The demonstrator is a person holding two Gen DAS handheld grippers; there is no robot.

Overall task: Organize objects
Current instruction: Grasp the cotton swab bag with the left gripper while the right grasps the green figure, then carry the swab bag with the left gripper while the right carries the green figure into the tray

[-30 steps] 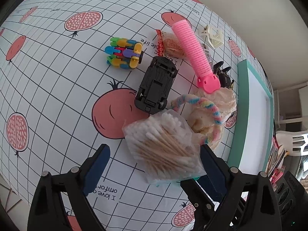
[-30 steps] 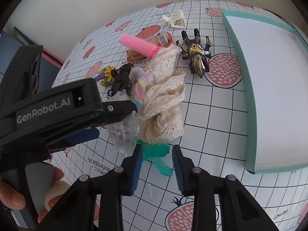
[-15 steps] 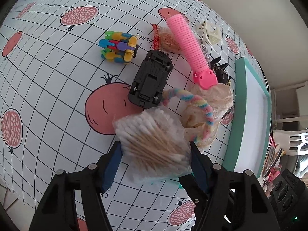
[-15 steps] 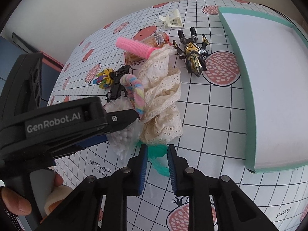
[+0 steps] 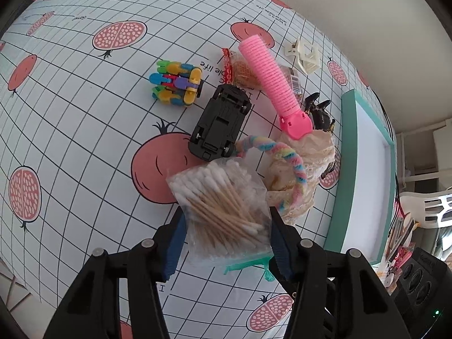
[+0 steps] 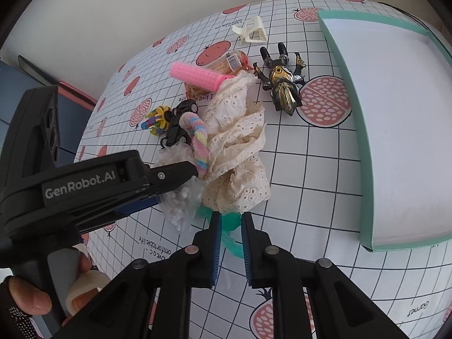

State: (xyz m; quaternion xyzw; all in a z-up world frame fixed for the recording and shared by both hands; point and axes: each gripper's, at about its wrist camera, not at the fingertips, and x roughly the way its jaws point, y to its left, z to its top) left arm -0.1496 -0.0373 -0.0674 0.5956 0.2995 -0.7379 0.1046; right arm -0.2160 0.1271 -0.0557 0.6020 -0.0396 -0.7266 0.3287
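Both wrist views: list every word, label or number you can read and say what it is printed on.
"GenRobot.AI": side of the left gripper, seen in the right wrist view.
"I love": tablecloth, by the pink hair roller.
"comfortable life": tablecloth, partly cut off.
"Garnet": tablecloth, at the near right edge.
Snack packet barcode: too small to read.

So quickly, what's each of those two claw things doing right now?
Left gripper: fingers closed on the bag of cotton swabs.
Right gripper: fingers nearly shut around the green plastic piece; grip cannot be told.
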